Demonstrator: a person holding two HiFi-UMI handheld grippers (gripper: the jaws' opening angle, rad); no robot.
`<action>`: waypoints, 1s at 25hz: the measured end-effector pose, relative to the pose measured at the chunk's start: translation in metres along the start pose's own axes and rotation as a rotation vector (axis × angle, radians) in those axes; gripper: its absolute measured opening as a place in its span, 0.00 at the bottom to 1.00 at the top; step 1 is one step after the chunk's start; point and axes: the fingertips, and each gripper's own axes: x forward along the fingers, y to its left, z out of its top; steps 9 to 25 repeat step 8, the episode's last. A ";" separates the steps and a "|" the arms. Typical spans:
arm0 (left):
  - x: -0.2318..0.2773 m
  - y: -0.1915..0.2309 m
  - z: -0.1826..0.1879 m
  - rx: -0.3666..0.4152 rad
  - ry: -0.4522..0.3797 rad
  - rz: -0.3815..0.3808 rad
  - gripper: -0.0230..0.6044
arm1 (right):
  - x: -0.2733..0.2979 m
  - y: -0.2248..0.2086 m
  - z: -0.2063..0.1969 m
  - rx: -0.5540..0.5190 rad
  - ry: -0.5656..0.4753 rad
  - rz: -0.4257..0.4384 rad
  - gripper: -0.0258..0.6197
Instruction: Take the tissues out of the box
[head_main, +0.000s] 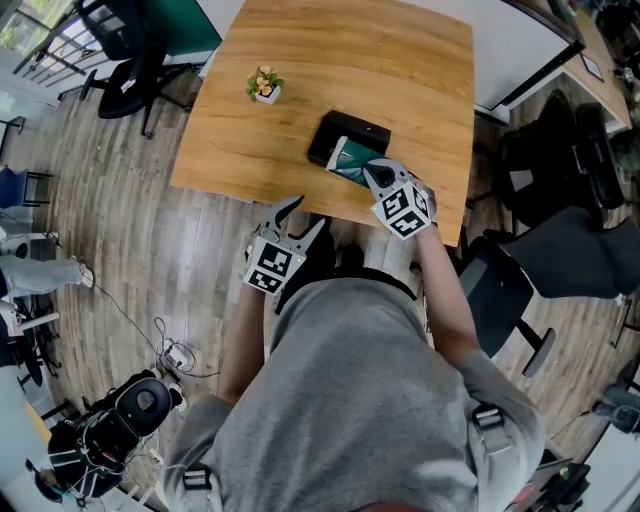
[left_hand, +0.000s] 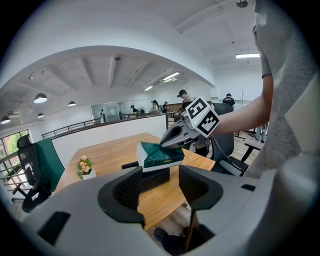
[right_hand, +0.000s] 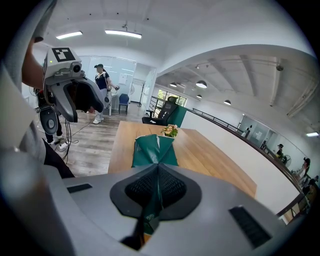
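Broad bare tabletop (head_main: 400, 60) beyond the box (head_main: 345, 133); small flower pot (head_main: 265, 88) probably well clear leftward.

Surface: light wooden table (head_main: 400, 60), upper centre of my head view, its near edge toward me | On it: black box (head_main: 350, 128), lower right part of the top, near that edge | small potted flower (head_main: 265, 85), upper left of the box, well apart

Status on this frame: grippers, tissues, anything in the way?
Right gripper shut on green plastic tissue pack, partly out of black box. Left gripper open, empty. Nothing blocking.
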 end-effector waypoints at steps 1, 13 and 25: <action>0.000 0.000 0.000 0.000 0.000 0.000 0.42 | 0.000 0.000 0.000 -0.001 0.001 0.000 0.04; 0.003 0.000 -0.004 -0.008 0.000 -0.001 0.42 | 0.001 0.000 0.000 0.017 -0.011 0.004 0.04; 0.003 0.000 -0.004 -0.008 0.000 -0.001 0.42 | 0.001 0.000 0.000 0.017 -0.011 0.004 0.04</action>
